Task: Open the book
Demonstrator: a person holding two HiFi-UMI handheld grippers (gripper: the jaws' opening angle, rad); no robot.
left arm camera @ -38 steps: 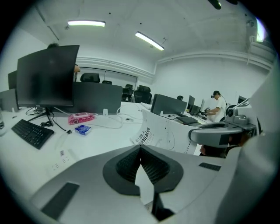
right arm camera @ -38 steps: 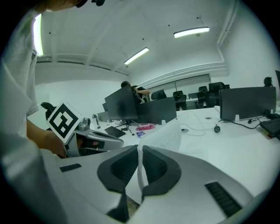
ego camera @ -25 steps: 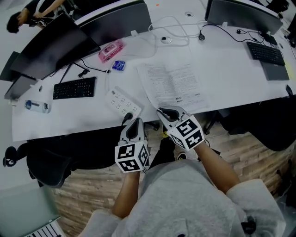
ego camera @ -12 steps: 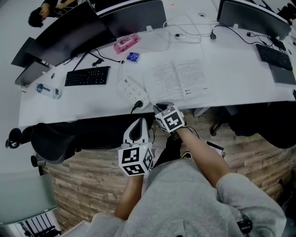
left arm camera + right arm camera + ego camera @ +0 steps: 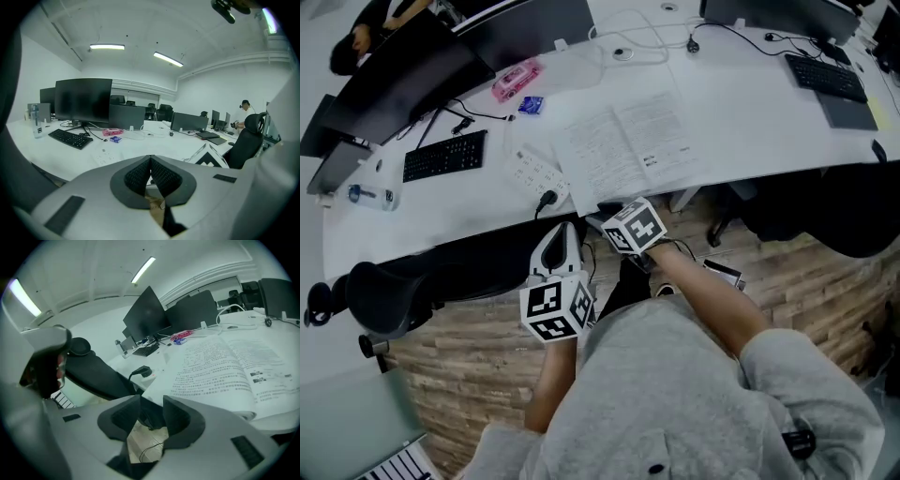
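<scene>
My left gripper (image 5: 151, 159) has its two dark ribbed pads closed tip to tip, with nothing caught between them. In the head view it (image 5: 563, 231) hangs just short of the near edge of the long white desk (image 5: 750, 122), over the pale wood-plank floor (image 5: 469, 375).

My right gripper (image 5: 152, 403) has its jaws parted by a narrow gap and holds nothing. Through the gap I see only floor and a thin dark cable. From above, its marker cube covers the tips (image 5: 613, 214), so that view does not tell me whether they touch anything. Its own camera shows them low at the desk's edge, short of the pages.

The open white book of printed text (image 5: 623, 141) lies flat on the desk, both pages spread, just ahead of the right gripper and to its right. In the right gripper view the book (image 5: 225, 366) runs off the frame's right side, and the gripper's grey body hides its near edge.

Left of the book, near but apart from it, lies a white power strip with a black plug (image 5: 536, 174), and further left a black keyboard (image 5: 443, 156). A pink object (image 5: 516, 81) and a small blue packet (image 5: 530, 105) sit behind, too small to identify. A black office chair (image 5: 384, 295) stands at the desk edge on my left. Right of the book the desktop is bare as far as a second black keyboard (image 5: 825, 75).
</scene>
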